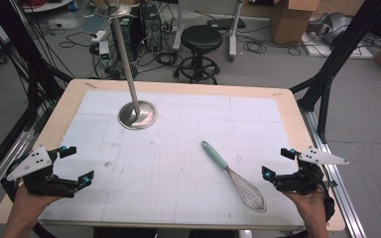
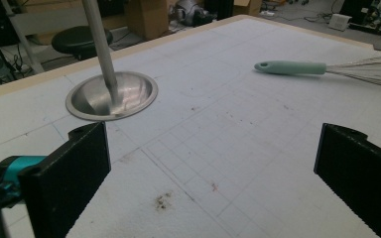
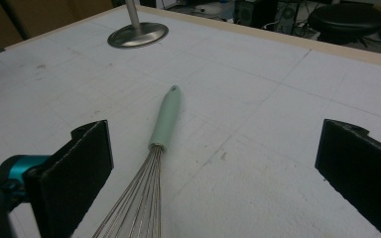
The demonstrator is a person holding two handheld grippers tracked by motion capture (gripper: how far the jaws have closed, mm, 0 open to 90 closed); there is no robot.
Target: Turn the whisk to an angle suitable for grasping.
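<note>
A whisk (image 1: 234, 176) with a pale green handle and wire head lies on the white gridded mat, right of centre, its handle pointing up-left. In the right gripper view the whisk (image 3: 164, 123) lies just ahead of the jaws, its wires running down between them. My right gripper (image 1: 280, 164) sits at the table's right front edge, open and holding nothing. At the left front edge my left gripper (image 1: 78, 164) is also open and holds nothing. The left gripper view has the whisk (image 2: 292, 68) far off at the upper right.
A round metal stand base (image 1: 138, 114) with a slanted pole rises from the mat's far left (image 2: 111, 95) (image 3: 138, 34). The wooden table (image 1: 297, 116) edges the mat. Beyond it are a black stool (image 1: 201, 39), cardboard boxes and floor cables.
</note>
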